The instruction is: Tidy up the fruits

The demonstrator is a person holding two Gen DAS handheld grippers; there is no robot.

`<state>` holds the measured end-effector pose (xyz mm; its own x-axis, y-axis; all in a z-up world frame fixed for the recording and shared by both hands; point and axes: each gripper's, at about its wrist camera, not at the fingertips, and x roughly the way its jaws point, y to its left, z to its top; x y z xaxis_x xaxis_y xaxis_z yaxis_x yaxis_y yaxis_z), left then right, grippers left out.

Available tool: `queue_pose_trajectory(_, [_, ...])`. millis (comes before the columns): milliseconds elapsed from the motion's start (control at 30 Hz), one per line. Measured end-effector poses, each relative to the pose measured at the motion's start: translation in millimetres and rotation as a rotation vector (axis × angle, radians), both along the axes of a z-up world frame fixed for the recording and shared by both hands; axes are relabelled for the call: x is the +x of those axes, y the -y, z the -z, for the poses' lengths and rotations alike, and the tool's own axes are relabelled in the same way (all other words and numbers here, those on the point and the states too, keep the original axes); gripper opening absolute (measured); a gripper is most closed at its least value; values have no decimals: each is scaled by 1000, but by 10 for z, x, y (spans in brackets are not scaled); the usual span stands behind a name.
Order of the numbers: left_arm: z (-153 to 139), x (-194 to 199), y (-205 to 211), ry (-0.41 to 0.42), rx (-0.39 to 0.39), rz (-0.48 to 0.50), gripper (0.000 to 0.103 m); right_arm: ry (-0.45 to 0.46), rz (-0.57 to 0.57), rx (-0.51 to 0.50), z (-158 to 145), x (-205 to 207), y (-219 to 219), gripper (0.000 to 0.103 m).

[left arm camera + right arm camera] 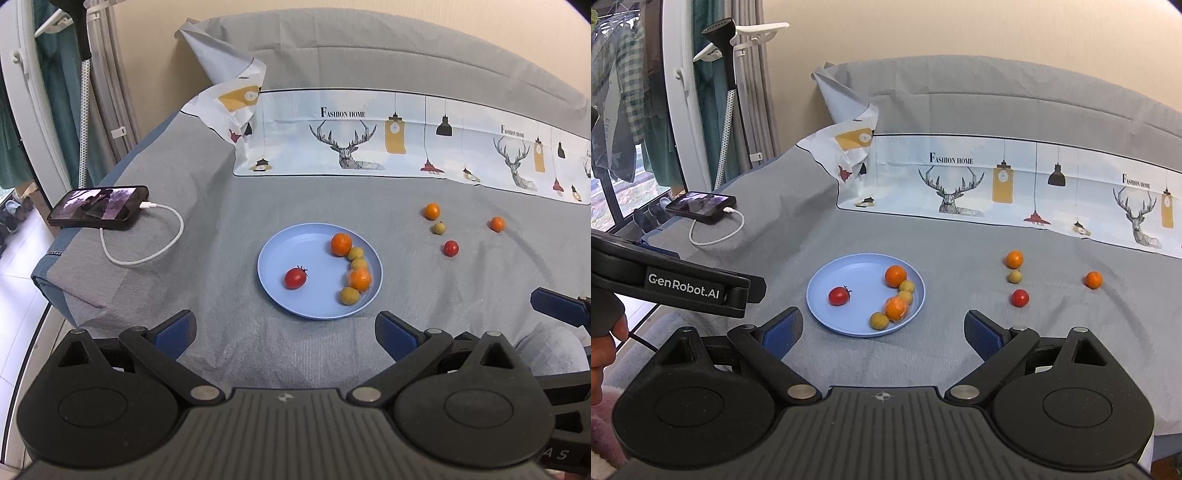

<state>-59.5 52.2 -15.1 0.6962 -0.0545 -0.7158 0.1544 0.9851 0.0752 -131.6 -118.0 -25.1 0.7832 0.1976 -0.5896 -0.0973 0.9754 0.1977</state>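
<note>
A light blue plate (280, 251) (827, 280) lies on the grey bedspread. It holds a red tomato (295, 277) (839, 296), two oranges (341, 244) (895, 276) and several small yellow-green fruits (349, 296) (879, 320). To its right, loose on the cloth, lie an orange (431, 211) (1014, 259), a yellow-green fruit (439, 228) (1014, 276), a red tomato (451, 247) (1020, 297) and another orange (497, 223) (1093, 279). My left gripper (286, 334) is open and empty just short of the plate. My right gripper (882, 334) is open and empty too, near the plate's front rim.
A phone (99, 207) (701, 206) with a white charging cable lies at the bed's left edge. A printed deer-pattern cloth (369, 136) (979, 177) runs across the back. A garment steamer pole (726, 92) and curtains stand at the left.
</note>
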Motion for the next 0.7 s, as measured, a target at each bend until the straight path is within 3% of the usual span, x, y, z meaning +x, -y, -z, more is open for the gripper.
queue_pose_trajectory(700, [173,441,414,-49,76,62,103,-85,74,63,312,297,280,95])
